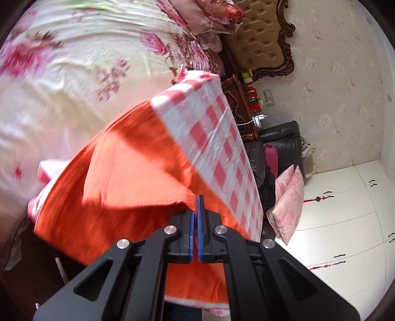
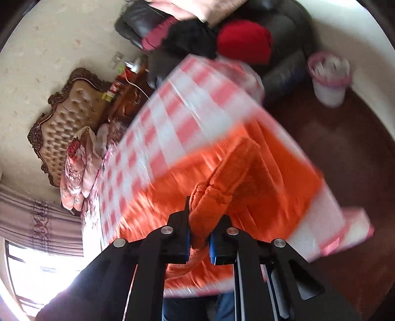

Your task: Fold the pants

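Note:
Orange pants (image 1: 128,172) lie spread over a table covered in a pink-and-white checked cloth (image 1: 217,138). My left gripper (image 1: 197,201) is shut on a thin edge of the orange fabric, lifting a corner off the table. In the right wrist view the pants (image 2: 266,177) lie on the same checked cloth (image 2: 172,118), blurred. My right gripper (image 2: 203,214) is shut on a thick bunched fold of the orange fabric, which fills the gap between its fingers.
A bed with a floral sheet (image 1: 74,74) and a tufted headboard (image 1: 261,37) lies beyond the table. A dark sofa (image 1: 281,143), a pink pillow (image 1: 288,197) and white cabinets (image 1: 345,210) stand right. A white bin (image 2: 328,81) is on the floor. A hand (image 2: 192,7) shows at the top.

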{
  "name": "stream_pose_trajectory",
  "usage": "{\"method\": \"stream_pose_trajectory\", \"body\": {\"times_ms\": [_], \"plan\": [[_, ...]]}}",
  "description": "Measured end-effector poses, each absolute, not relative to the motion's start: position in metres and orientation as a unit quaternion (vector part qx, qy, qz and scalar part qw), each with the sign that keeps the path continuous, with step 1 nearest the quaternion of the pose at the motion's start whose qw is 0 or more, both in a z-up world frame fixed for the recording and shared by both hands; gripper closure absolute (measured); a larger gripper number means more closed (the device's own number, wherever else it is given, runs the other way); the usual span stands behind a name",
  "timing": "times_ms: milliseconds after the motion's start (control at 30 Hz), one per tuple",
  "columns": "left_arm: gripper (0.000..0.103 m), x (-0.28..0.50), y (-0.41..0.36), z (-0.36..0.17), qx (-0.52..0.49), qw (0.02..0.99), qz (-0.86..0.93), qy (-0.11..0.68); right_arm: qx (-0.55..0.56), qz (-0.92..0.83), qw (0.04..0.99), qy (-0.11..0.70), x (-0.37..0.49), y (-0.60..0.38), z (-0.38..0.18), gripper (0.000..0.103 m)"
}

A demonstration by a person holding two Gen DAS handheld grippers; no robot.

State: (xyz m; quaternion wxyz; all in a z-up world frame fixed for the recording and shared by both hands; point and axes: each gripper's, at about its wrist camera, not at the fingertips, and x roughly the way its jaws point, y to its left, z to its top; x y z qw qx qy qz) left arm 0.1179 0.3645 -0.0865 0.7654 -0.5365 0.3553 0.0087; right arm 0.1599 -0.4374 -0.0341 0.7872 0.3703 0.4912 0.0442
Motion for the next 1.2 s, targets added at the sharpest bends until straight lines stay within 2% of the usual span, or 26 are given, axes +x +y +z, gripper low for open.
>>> {"method": "stream_pose_trajectory", "body": {"times_ms": [100,167,267,333,533,700,767,933,1100,1200], "plan": [[0.102,0.177,0.37,-0.05,-0.517,0.77,0.013,0.373,0.381,0.072,0.787,0.48,0.216,-0.441,-0.007,0.091],[0.102,0.207,0.369,-0.015,-0.488,0.792,0.016,0.368,0.378,0.101,0.815,0.427,0.241,-0.444,0.026,0.091],[0.102,0.207,0.353,0.016,-0.459,0.818,0.004,0.346,0.31,0.136,0.886,0.317,0.234,-0.438,0.073,0.092],[0.102,0.195,0.343,0.01,-0.446,0.822,0.004,0.354,0.326,0.132,0.87,0.344,0.228,-0.442,0.05,0.092],[0.102,0.113,0.327,-0.074,-0.428,0.807,0.02,0.407,0.308,0.086,0.84,0.437,0.185,-0.462,-0.067,0.092],[0.102,0.081,0.321,-0.13,-0.448,0.779,0.02,0.438,0.302,0.059,0.823,0.477,0.157,-0.475,-0.115,0.092],[0.102,0.077,0.324,-0.133,-0.466,0.772,0.021,0.433,0.311,0.063,0.819,0.478,0.154,-0.474,-0.113,0.092],[0.102,0.061,0.329,-0.09,-0.469,0.799,0.003,0.376,0.365,0.117,0.825,0.415,0.145,-0.474,-0.058,0.092],[0.102,0.096,0.33,-0.086,-0.461,0.784,0.014,0.416,0.421,0.057,0.759,0.494,0.187,-0.481,-0.068,0.091],[0.102,0.127,0.326,-0.051,-0.436,0.803,0.007,0.406,0.398,0.048,0.779,0.482,0.225,-0.469,-0.036,0.091]]}}
